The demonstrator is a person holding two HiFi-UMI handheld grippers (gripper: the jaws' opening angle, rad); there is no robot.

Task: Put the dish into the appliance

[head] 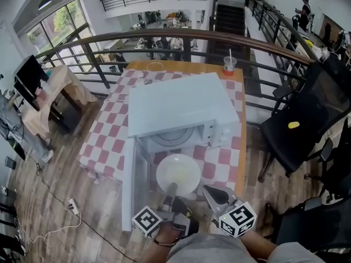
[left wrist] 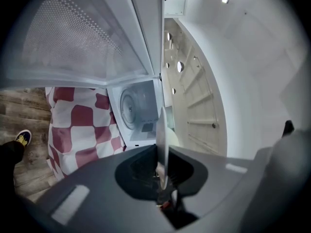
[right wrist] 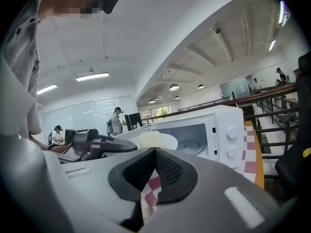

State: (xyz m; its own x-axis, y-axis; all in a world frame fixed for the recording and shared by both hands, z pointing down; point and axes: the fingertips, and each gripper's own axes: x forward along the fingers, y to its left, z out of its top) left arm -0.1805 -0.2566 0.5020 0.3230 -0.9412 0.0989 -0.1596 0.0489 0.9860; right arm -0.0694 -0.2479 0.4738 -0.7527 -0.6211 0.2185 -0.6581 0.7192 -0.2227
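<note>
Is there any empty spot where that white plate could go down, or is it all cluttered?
Yes. Inside the microwave, the glass turntable is bare, and its door stands open. The checked cloth left of the microwave is also free. The far edge is busier: a cup with a straw and a looped cord.

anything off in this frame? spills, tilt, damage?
Nothing stands out. The plate sits level, pinched at its near rim by the left gripper, in front of the microwave, whose door is wide open. No spill on the checked cloth; the cup at the far edge stands upright.
</note>
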